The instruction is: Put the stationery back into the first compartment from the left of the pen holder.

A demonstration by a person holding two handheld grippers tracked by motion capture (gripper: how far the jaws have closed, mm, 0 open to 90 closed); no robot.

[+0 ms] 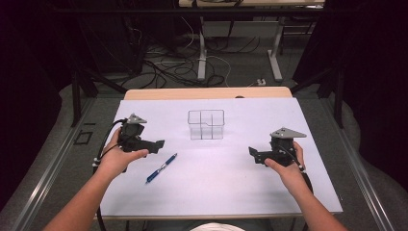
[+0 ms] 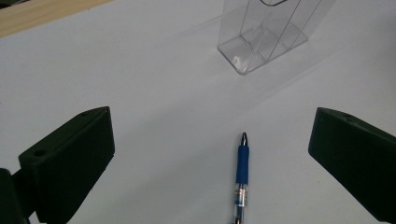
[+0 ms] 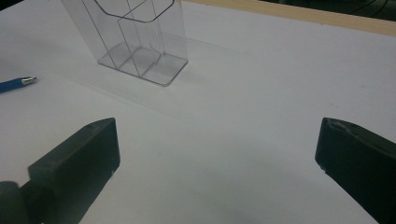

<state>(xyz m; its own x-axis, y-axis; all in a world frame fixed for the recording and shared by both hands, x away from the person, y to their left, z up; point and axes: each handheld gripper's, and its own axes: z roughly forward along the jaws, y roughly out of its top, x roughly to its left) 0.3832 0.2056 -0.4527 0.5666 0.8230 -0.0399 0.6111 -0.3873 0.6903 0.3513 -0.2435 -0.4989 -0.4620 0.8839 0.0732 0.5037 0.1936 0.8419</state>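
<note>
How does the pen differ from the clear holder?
The pen is blue and slim; the holder is clear and boxy. The pen lies flat; the holder stands upright. The pen lies near the left tongs; the holder sits farther back, mid-table. Both rest on the white tabletop, ungripped.

White-topped table (image 1: 269, 192), two items resting on it.
Blue pen (image 1: 161, 168) lies flat at left of centre, tip angled toward the far right. Clear plastic organiser (image 1: 206, 124) with several compartments stands upright near mid-table, well apart from pen. Wood edge visible along far side.
</note>
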